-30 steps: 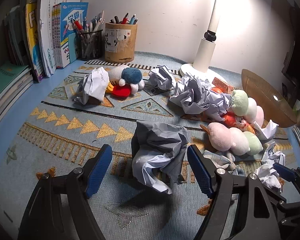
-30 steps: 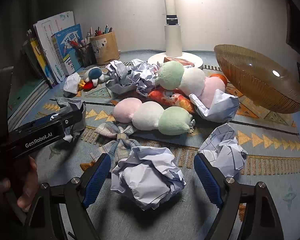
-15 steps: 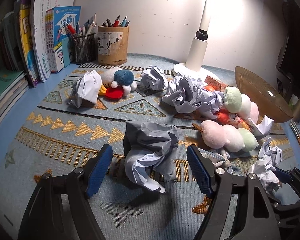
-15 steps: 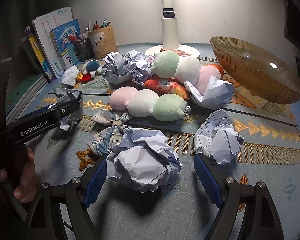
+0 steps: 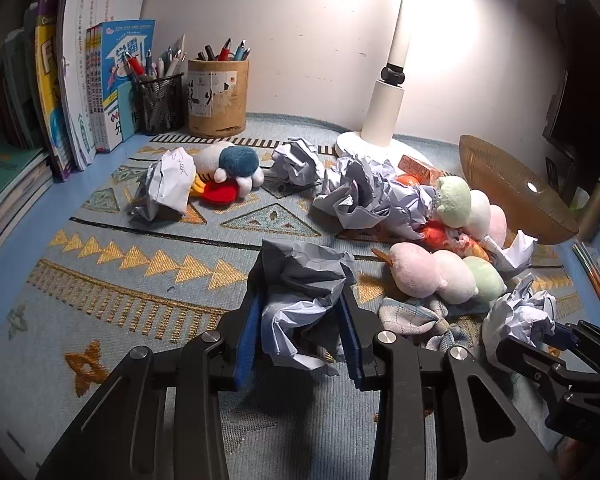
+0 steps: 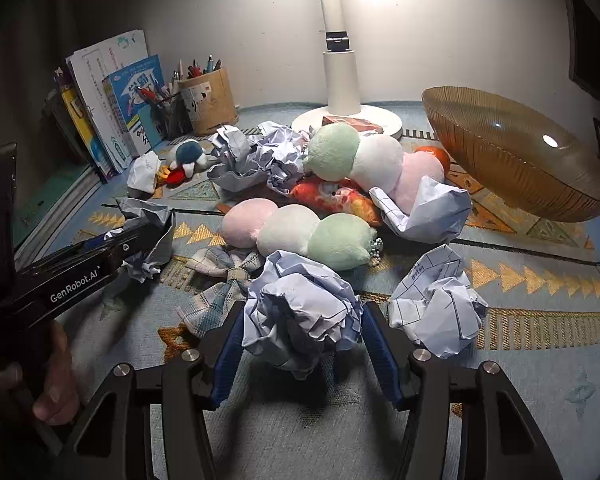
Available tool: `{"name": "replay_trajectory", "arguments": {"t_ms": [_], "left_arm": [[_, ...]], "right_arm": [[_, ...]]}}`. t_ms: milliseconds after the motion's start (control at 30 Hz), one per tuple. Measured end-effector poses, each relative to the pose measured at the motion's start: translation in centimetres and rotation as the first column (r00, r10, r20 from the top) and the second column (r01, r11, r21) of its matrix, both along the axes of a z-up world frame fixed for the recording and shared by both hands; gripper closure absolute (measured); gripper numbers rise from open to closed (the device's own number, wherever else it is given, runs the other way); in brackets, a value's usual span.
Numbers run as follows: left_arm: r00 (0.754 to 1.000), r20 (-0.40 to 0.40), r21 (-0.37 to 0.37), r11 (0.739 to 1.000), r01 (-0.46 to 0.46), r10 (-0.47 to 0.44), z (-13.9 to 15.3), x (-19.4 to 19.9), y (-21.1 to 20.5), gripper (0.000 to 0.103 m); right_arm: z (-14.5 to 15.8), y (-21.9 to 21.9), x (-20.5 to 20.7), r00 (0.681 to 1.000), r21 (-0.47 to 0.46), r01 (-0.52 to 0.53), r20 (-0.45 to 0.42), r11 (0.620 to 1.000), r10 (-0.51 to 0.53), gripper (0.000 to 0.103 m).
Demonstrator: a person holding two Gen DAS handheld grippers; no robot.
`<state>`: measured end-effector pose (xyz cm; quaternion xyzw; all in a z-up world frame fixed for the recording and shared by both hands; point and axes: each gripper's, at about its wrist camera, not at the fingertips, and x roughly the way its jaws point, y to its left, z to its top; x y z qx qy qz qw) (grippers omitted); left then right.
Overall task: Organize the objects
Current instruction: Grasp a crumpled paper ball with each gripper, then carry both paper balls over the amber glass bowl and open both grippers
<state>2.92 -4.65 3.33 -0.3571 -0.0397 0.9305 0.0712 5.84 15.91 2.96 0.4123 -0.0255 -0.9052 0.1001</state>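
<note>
Patterned mat (image 5: 140, 280) carries crumpled paper (image 5: 296, 160), plush toys (image 6: 300, 232), lamp (image 6: 342, 80).

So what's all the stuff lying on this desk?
Paper balls: about eight, white, scattered on the rug.
Dango plushies: two, pink-white-green, centre.
Bird plush: one, blue-white-red, rear.
Plaid bow: one, by the plushies.
Bowl: one, amber, right.
Lamp: one, white, rear.
Pen holders: two, rear left.
Books: several, left.
Left tool: closing on a paper ball.
Right tool: closing on another.
</note>
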Motion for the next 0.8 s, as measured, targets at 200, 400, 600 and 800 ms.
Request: {"name": "replay_trajectory", "arguments": {"t_ms": [200, 400, 600, 800], "left_arm": [[0.993, -0.092, 0.027, 0.996, 0.081, -0.079, 5.0, 0.7, 4.2, 0.070], [0.961, -0.130, 0.034, 0.967, 0.252, -0.246, 9.1, -2.8, 13.9, 0.070], [0.943, -0.045, 0.095, 0.938, 0.333, -0.331, 7.9, -8.4, 21.1, 0.070], [0.943, -0.034, 0.112, 0.936, 0.334, -0.332, 6.7, -10.8, 23.1, 0.061]], "right_arm": [[4.7, 4.4, 0.9, 0.992, -0.060, 0.063, -0.105, 0.996, -0.069, 0.049], [9.6, 12.8, -0.4, 0.921, -0.090, 0.274, -0.262, 0.957, -0.288, 0.048], [9.3, 18.9, -4.7, 0.903, -0.086, 0.377, -0.188, 0.922, -0.387, 0.048], [7.6, 19.9, -6.4, 0.908, -0.028, 0.391, -0.153, 0.920, -0.390, 0.040]]}}
